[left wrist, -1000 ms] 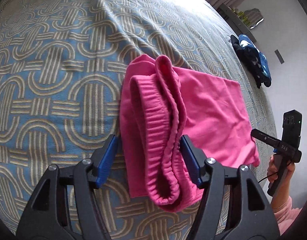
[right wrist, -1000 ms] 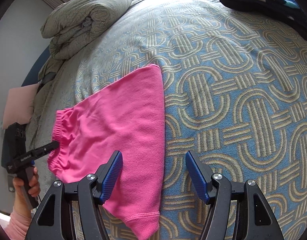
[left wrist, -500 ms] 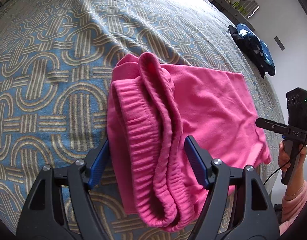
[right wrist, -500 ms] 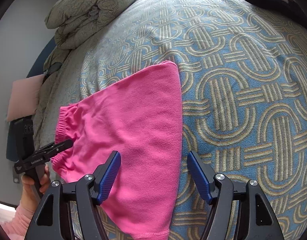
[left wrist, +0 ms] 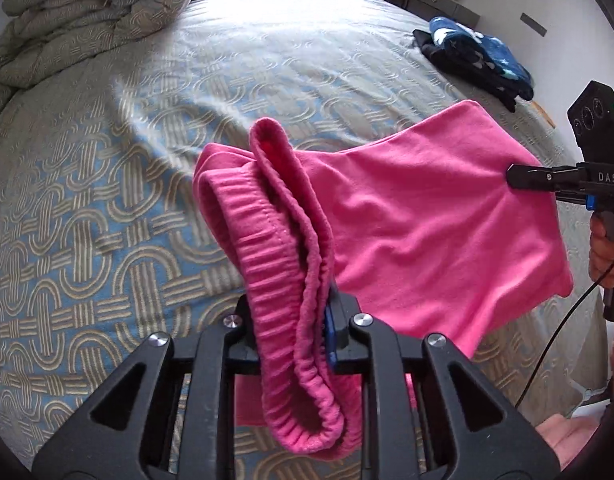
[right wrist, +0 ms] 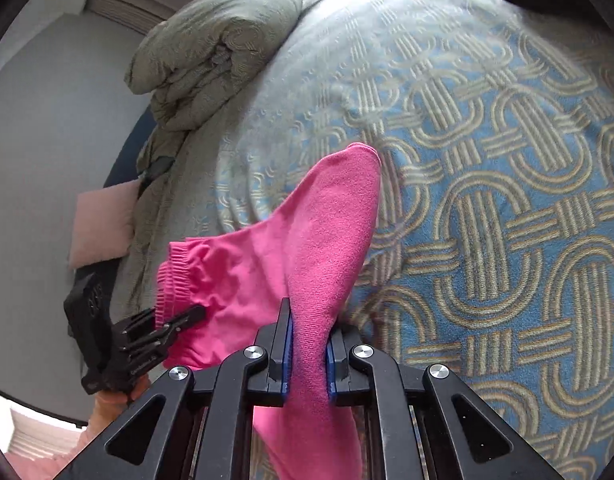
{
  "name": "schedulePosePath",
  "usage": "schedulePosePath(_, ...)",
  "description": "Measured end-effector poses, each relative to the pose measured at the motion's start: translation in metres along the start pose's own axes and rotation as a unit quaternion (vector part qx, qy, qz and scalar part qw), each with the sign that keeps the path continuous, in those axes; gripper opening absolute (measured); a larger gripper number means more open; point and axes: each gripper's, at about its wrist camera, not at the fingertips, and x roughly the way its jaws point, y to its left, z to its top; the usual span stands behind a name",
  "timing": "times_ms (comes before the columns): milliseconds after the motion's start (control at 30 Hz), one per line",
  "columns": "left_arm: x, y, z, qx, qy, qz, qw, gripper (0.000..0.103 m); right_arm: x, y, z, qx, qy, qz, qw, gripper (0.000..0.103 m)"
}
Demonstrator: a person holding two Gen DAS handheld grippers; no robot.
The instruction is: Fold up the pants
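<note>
From the left wrist, the left gripper (left wrist: 293, 320) is clamped on the ribbed waistband of the bright pink fleece pants (left wrist: 407, 232), held above the blue-and-tan patterned bedspread (left wrist: 87, 216). From the right wrist, the right gripper (right wrist: 307, 354) pinches the pants' opposite edge.

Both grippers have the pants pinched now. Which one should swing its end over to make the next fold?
Probably right. The right gripper pinches the thin plain end of the pants, which should drape over easily. The left gripper clamps the thick bunched waistband, better kept as the anchor.
</note>
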Motion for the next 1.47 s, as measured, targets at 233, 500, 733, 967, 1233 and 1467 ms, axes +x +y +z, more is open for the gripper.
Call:
schedulePosePath(233,-0.006,-0.113,0.088,0.092,-0.030,-0.080,0.9921,0.022,-0.148,-0.013,-0.012,-0.009,-0.134,-0.056,0.989,0.010)
schedulePosePath(500,0.068,-0.347,0.172,0.252,-0.023,-0.147,0.9562,0.025,-0.329,-0.130,-0.069,0.105,-0.287,-0.191,0.933,0.011)
schedulePosePath(733,0.168,-0.430,0.136,0.335,0.007,0.022,0.9420,0.039,-0.334,-0.248,-0.094,0.226,-0.181,-0.457,0.841,0.031)
schedulePosePath(967,0.113,-0.411,0.123,0.338,-0.035,-0.005,0.9406,0.055,-0.336,-0.211,-0.148,0.207,-0.249,-0.424,0.846,0.033)
schedulePosePath(1233,0.024,-0.422,0.096,0.328,-0.111,-0.066,0.9358,0.079,-0.330,-0.117,-0.160,0.137,-0.299,-0.434,0.839,0.050)
schedulePosePath(1467,-0.009,-0.419,0.079,0.323,-0.119,-0.104,0.9330,0.079,-0.338,-0.089,-0.182,0.158,-0.309,-0.442,0.827,0.051)
